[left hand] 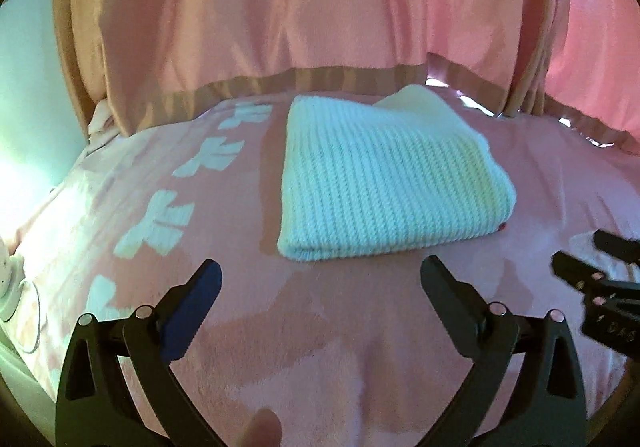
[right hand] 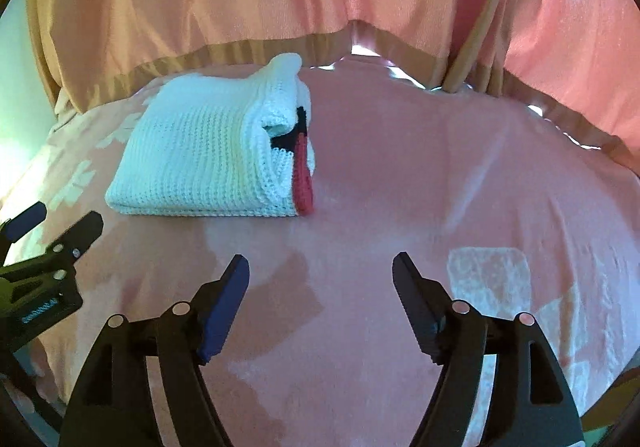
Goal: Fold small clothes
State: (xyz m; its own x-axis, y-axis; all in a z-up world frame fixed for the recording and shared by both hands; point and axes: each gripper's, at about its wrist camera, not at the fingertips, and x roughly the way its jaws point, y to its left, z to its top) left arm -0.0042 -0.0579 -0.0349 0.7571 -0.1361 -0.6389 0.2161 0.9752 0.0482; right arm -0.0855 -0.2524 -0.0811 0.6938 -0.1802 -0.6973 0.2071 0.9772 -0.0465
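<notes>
A white knitted garment (left hand: 384,175) lies folded into a thick rectangle on the pink bed cover (left hand: 320,327). In the right wrist view the garment (right hand: 200,159) shows a red and black trim at its right edge. My left gripper (left hand: 324,279) is open and empty, just in front of the garment's near edge. My right gripper (right hand: 320,271) is open and empty, in front of and to the right of the garment. The right gripper also shows at the right edge of the left wrist view (left hand: 592,267), and the left gripper at the left edge of the right wrist view (right hand: 56,223).
Pink curtains (left hand: 300,15) hang right behind the bed's far edge. The cover carries white patterns at the left (left hand: 160,223) and a white patch at the right (right hand: 488,279). A white device with a cord (left hand: 10,287) sits at the far left.
</notes>
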